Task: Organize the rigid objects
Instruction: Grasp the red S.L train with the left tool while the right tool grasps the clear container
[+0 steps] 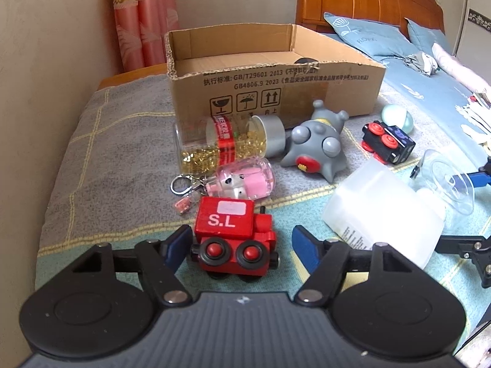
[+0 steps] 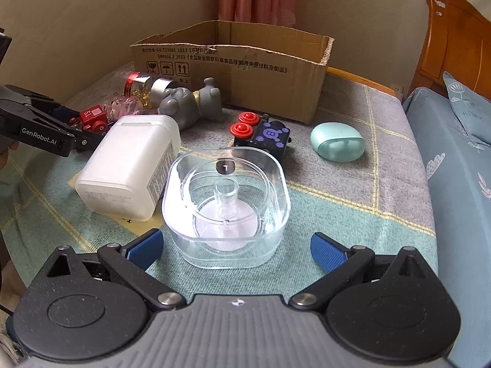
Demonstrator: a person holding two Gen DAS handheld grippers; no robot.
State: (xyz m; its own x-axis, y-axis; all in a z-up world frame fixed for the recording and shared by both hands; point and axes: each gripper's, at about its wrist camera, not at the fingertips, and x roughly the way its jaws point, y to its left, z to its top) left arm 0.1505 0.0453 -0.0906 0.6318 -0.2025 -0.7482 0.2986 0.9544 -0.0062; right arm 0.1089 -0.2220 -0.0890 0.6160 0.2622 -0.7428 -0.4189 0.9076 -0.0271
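Toy trains (image 1: 234, 239): two; box (image 1: 276, 92): one.

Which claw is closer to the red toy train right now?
Left. The left claw has the red train between its fingers, a gap showing at the right finger. The right claw sits open around the clear dish, well off to the side.

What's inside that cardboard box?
The box looks mostly empty: bare cardboard floor in the left wrist view, and one dark round thing peeking over the front wall. That wall hides the nearest floor, so more could lie there.
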